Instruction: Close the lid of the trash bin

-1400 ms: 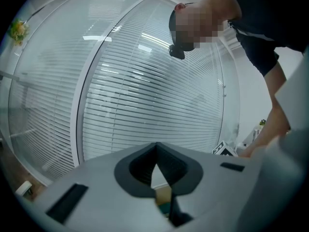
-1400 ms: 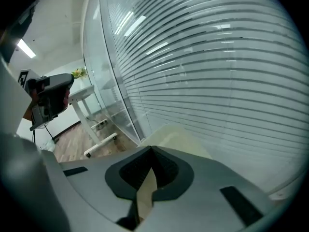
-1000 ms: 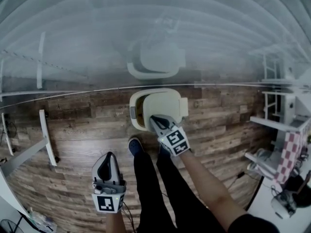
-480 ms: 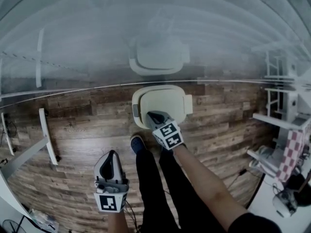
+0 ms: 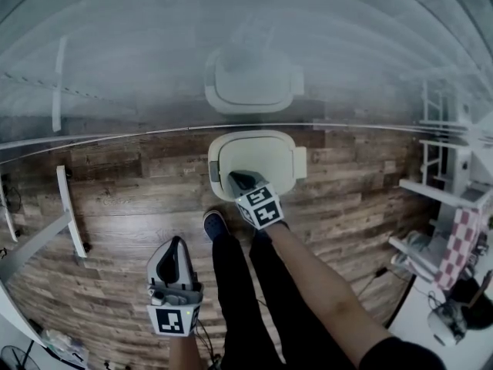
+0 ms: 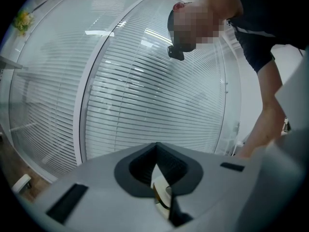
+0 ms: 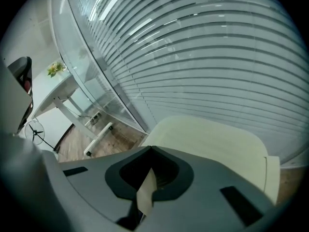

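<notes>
**Item 1. Cream rounded-square plastic trash bin (image 5: 296, 164).** It stood on the brown wood-plank floor (image 5: 115, 199), hard against the far glass wall with horizontal blinds (image 5: 246, 37). A pale reflection of it showed in the glass just above. The cream lid (image 5: 266, 154) lay down flat across the bin's top. A narrow dark strip ran along the lid's left edge, so whether it was fully seated could not be told.

**Item 2. Right gripper (image 5: 236, 179), grey, with a square-marker cube.** It reached in from the near side, its tip over the near-left part of the lid. In the right gripper view its fingers were pressed together with nothing between them. The lid lay just beyond and below the tip, spreading far and to the right. Whether the tip touched the lid could not be told.

**Item 3. Left gripper (image 5: 175, 243), grey, with a square-marker cube.** It was held low at the near left over bare floor, well apart from the bin. In the left gripper view its fingers were together and held nothing, and they pointed at the blinds.

**Item 4. Person.** Dark trousers (image 5: 239, 299) ran down the middle. One blue shoe (image 5: 215, 225) was planted just near-left of the bin. A bare right forearm (image 5: 323, 291) led to the right gripper.

**Item 5. Surroundings.** White table legs (image 5: 68, 214) stood at the left. White shelving (image 5: 443, 195) stood at the right, with a pink-and-white checked panel (image 5: 461, 241) near it.
</notes>
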### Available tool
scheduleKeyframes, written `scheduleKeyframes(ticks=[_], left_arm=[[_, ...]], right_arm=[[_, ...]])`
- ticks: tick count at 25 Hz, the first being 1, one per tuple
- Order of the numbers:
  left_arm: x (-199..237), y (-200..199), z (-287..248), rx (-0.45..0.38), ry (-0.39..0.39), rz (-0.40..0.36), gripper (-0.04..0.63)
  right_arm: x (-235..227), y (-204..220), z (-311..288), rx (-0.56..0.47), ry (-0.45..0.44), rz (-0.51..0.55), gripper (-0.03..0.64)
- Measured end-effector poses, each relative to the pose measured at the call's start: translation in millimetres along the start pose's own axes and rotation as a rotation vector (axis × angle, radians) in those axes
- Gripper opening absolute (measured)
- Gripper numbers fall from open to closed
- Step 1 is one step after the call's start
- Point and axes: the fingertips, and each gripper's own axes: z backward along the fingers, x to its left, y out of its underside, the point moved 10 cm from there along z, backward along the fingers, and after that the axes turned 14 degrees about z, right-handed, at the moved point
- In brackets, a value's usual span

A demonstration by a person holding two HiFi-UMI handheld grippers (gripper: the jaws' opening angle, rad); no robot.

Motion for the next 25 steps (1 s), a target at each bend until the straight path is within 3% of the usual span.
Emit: scheduleKeyframes(ticks=[16, 25], left_arm=[[-1, 10, -4, 0.012, -0.008, 0.01, 0.005], [-2, 11, -6, 0.018, -0.01, 0.014, 0.005]], right_arm=[[-4, 8, -20, 0.104, 0.014, -0.05, 0.003], [-4, 8, -19, 0.092, 0.024, -0.071, 0.003]])
